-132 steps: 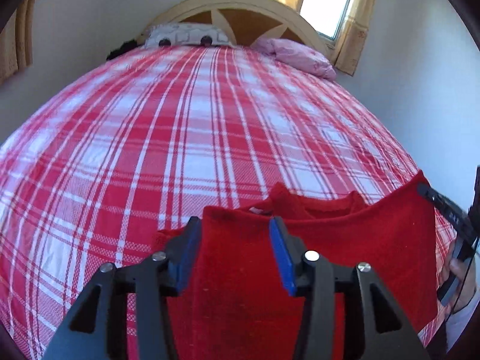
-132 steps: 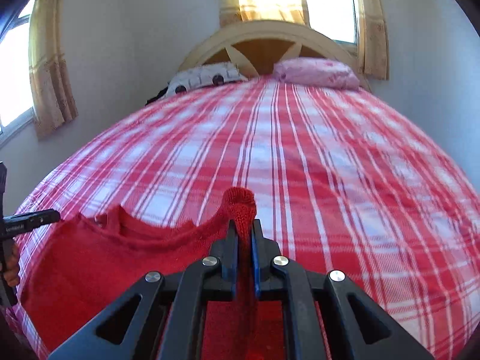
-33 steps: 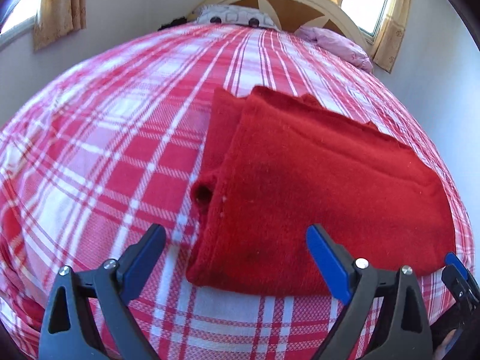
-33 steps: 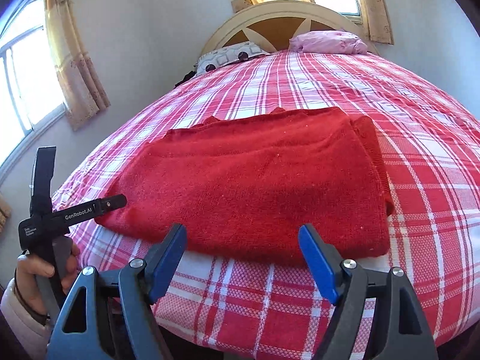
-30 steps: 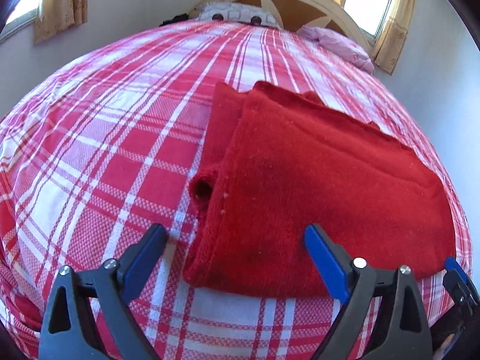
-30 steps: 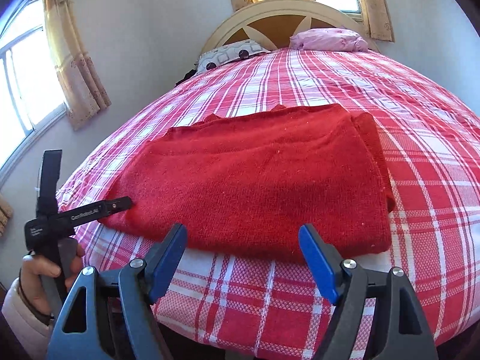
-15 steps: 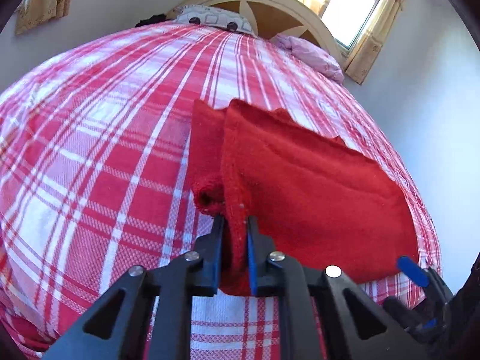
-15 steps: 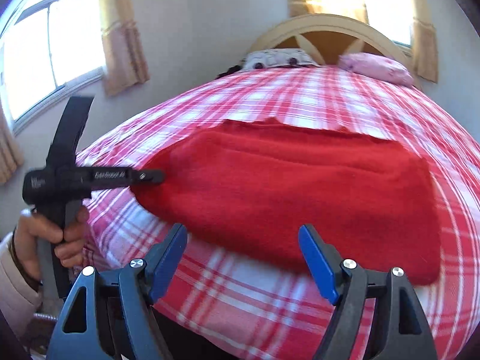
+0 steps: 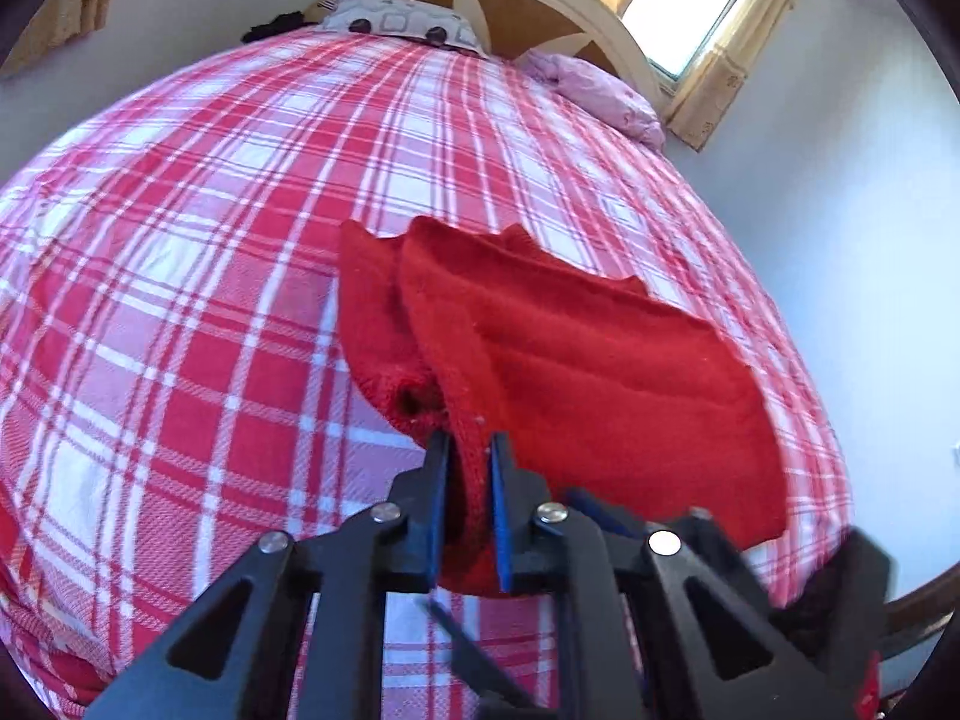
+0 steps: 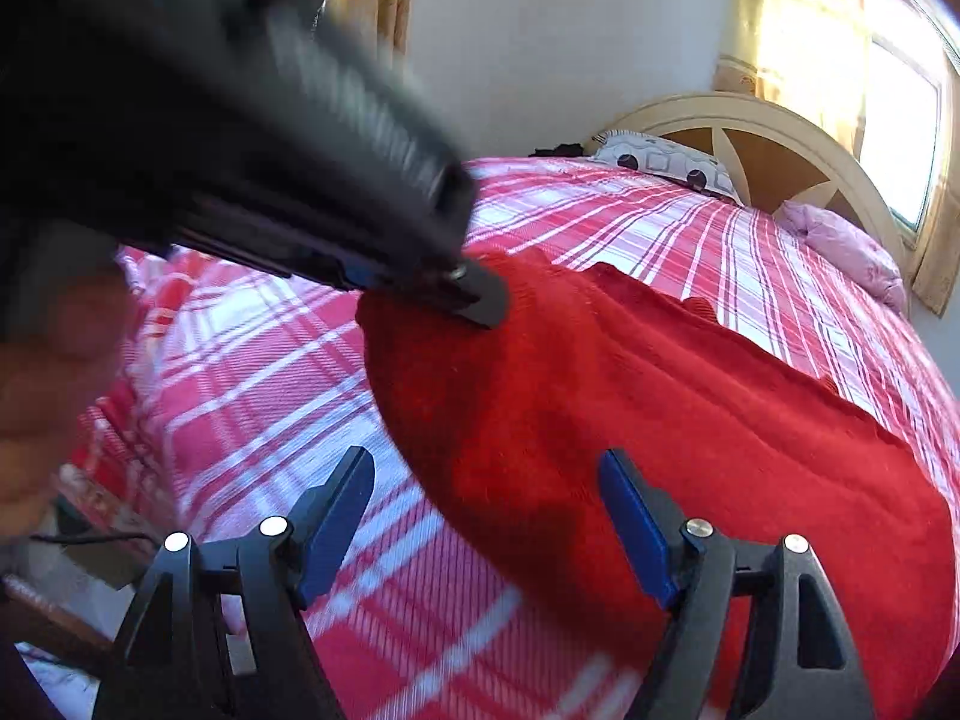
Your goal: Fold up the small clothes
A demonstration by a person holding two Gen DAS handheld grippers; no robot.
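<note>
While the red knitted sweater (image 9: 600,372) lies partly folded near the foot of a bed with a red-and-white plaid bedspread (image 9: 180,276), two handheld grippers work at its left end. On the left, the left gripper (image 9: 468,462) is clamped on the sweater's near left corner, its blue pads (image 9: 437,516) pressing the knit and lifting that edge off the bedspread, a rolled sleeve cuff (image 9: 408,402) hanging just beside them. To the right, the right gripper (image 10: 486,510) has its jaws wide apart with nothing pinched, poised over the sweater's near edge. Farther back sit a patterned pillow (image 9: 396,21), a pink pillow (image 9: 600,90) and a curved headboard (image 9: 540,6). Judging by the layers, sleeves and body are already folded; a final fold across appears to remain.
</note>
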